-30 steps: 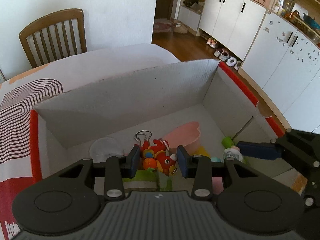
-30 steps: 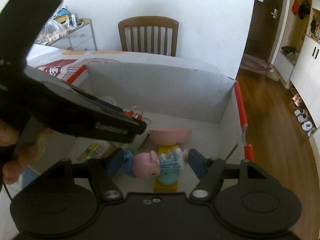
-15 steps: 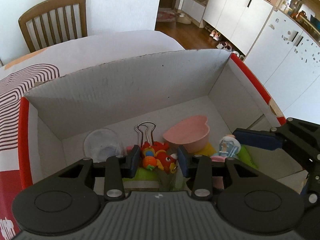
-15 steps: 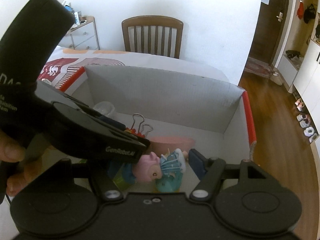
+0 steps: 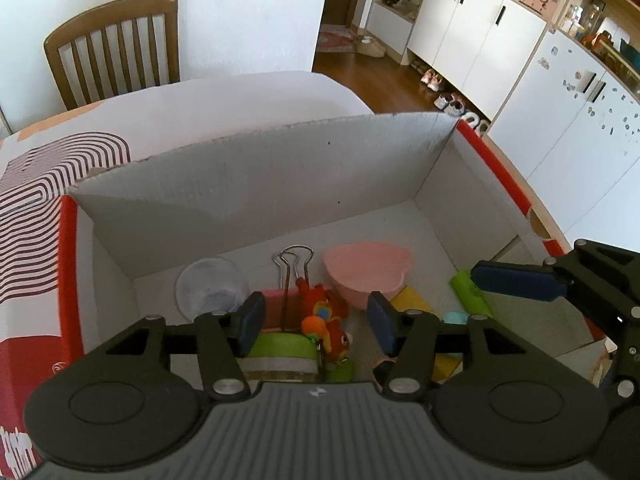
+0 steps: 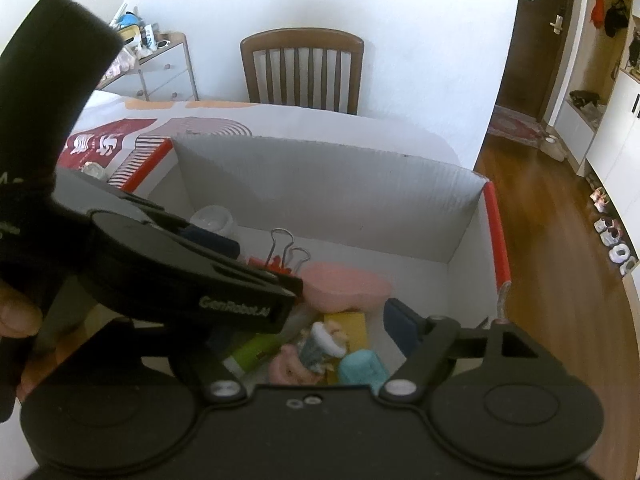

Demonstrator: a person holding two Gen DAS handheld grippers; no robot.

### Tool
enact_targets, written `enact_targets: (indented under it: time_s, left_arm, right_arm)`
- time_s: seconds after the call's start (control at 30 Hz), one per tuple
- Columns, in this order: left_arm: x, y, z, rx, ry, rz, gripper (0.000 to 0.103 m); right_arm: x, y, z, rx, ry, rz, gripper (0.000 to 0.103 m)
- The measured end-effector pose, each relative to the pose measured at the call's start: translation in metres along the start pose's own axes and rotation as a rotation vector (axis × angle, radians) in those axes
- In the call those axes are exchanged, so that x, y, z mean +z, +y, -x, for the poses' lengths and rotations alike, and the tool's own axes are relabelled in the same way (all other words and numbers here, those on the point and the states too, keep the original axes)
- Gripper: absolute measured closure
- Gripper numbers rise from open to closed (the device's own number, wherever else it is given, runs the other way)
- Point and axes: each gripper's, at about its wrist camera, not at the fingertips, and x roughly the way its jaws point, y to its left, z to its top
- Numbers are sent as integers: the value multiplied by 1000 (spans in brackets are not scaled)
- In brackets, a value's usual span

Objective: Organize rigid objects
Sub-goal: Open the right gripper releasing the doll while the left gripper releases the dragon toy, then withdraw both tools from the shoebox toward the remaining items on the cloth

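An open cardboard box (image 5: 256, 184) with red edges holds the objects. Inside lie a pink heart-shaped bowl (image 5: 366, 270), a binder clip (image 5: 294, 268), a red and orange toy (image 5: 326, 320), a clear round lid (image 5: 208, 286), a green-lidded jar (image 5: 280, 354), a yellow block (image 5: 412, 300) and a green tube (image 5: 466, 288). My left gripper (image 5: 314, 324) is open above the toy, apart from it. My right gripper (image 6: 304, 332) is open; a pig figure (image 6: 316, 354) lies in the box below it, beside a teal piece (image 6: 362, 368). The left gripper's body hides the right gripper's left finger.
The box sits on a table with a white and red patterned cloth (image 5: 40, 184). A wooden chair (image 5: 116, 46) stands at the far side. White cabinets (image 5: 500, 40) and a wooden floor (image 5: 380, 76) are to the right. A small drawer unit (image 6: 160, 68) stands far left.
Both grippers have risen and drawn back from the box. The right gripper has let go of the pig figure, which now lies in the box. The left gripper has opened wider.
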Motion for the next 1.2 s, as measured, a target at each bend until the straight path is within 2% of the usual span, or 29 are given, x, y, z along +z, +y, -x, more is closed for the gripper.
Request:
enact_targets:
  time_s: [0.2, 0.33, 0.77, 1.0, 1.07, 1.2]
  left_arm:
    - [-4, 0, 19, 9, -38, 0, 47]
    - [-8, 2, 36, 19, -72, 0, 41]
    - [-24, 9, 97, -1, -165, 37, 41]
    - [-40, 23, 131, 6, -209, 66, 41]
    - [-46, 28, 140, 8, -223, 71, 32]
    - [-58, 42, 155, 16, -248, 86, 29]
  right_arm:
    - [1, 2, 12, 3, -9, 0, 22]
    - [1, 5, 21, 9, -15, -2, 21]
    - [2, 23, 56, 7, -78, 9, 15]
    - [4, 34, 77, 27, -106, 23, 8]
    - [3, 38, 82, 28, -114, 26, 6]
    - [4, 47, 89, 46, -122, 0, 5]
